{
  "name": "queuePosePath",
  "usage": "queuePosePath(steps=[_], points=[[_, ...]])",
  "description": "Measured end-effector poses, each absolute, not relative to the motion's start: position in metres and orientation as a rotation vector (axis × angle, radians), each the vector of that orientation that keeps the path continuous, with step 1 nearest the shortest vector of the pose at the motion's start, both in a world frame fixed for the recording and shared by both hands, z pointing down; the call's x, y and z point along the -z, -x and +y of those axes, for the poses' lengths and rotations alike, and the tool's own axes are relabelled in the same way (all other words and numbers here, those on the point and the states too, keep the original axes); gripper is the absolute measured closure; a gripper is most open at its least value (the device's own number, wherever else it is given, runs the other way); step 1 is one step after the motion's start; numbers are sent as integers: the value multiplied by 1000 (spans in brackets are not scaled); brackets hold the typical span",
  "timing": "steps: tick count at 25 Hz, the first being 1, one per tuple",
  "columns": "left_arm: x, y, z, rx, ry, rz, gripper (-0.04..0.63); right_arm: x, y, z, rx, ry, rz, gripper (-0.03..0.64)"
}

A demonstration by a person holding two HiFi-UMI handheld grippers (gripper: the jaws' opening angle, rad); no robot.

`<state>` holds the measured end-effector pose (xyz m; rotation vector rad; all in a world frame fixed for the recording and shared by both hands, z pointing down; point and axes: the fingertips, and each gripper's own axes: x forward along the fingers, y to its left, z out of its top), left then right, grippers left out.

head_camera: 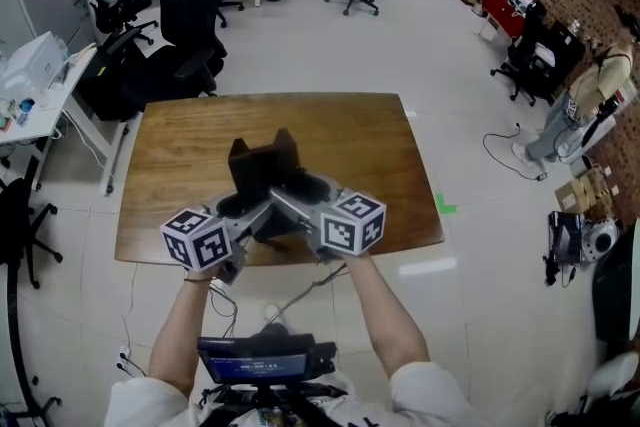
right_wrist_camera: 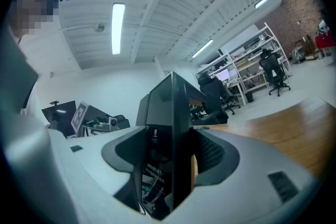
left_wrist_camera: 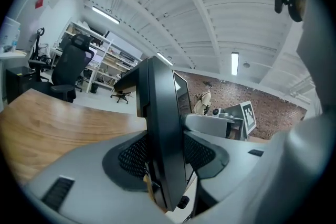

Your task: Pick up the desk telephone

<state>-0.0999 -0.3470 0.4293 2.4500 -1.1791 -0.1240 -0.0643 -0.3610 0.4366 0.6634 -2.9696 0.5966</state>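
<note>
The black desk telephone [head_camera: 262, 177] hangs tilted on edge above the near part of the wooden table [head_camera: 190, 145], held from both sides. My left gripper [head_camera: 243, 211] is shut on its left edge, and my right gripper [head_camera: 300, 203] is shut on its right edge. In the left gripper view the telephone [left_wrist_camera: 164, 134] stands as a dark slab between the grey jaws of the left gripper [left_wrist_camera: 167, 162], pads against it. The right gripper view shows the telephone [right_wrist_camera: 176, 128] clamped by the right gripper [right_wrist_camera: 169, 162], with its underside label and sockets facing the camera.
A cable [head_camera: 300, 290] trails from the telephone down past the table's near edge. Black office chairs [head_camera: 190, 5] and a white desk [head_camera: 45, 90] stand at the left and far side. A person [head_camera: 590, 105] stands at the right near a brick wall.
</note>
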Motion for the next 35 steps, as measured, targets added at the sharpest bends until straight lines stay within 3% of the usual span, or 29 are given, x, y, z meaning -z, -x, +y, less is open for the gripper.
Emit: queuePosePath(steps=[19,35], points=[[-354,84,-237,224,-2590,-1266,393,-357,51,-254,-344,-671,-3089,328],[-343,70,-176,228,-2639,-1268,393,-344,38,-191,-266,-687,-3101,328]])
